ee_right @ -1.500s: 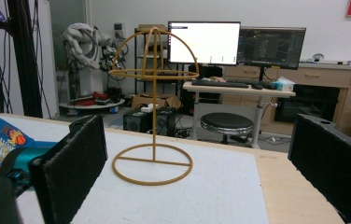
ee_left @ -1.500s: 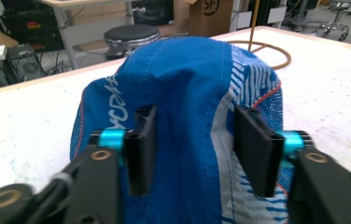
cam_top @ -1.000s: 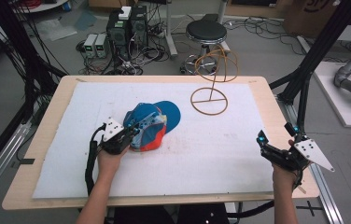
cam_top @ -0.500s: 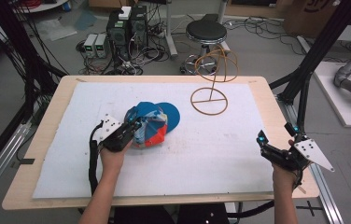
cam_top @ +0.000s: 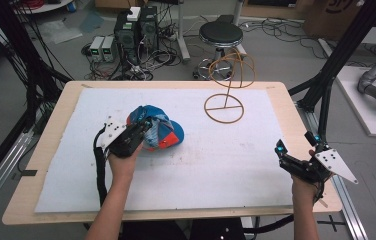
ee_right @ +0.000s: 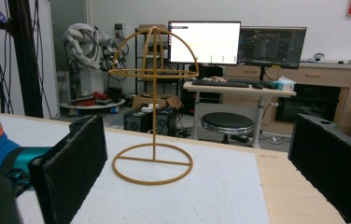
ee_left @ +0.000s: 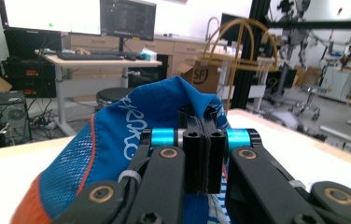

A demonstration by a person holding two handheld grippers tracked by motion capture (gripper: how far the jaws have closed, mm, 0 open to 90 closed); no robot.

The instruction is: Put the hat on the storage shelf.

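The left gripper [cam_top: 143, 131] pinches the blue cap [cam_top: 158, 131] just off the tabletop [cam_top: 256, 165]; the right gripper [cam_top: 296, 162] waits spread, the wire hat stand [cam_top: 228, 87] ahead still bare.

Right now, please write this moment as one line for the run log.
left gripper: shut on cap | right gripper: open, holds nothing | hat stand: bare, upright

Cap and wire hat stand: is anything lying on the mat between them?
No. In the high view the white mat is bare between the blue cap, pinched by the left gripper, and the wire stand.
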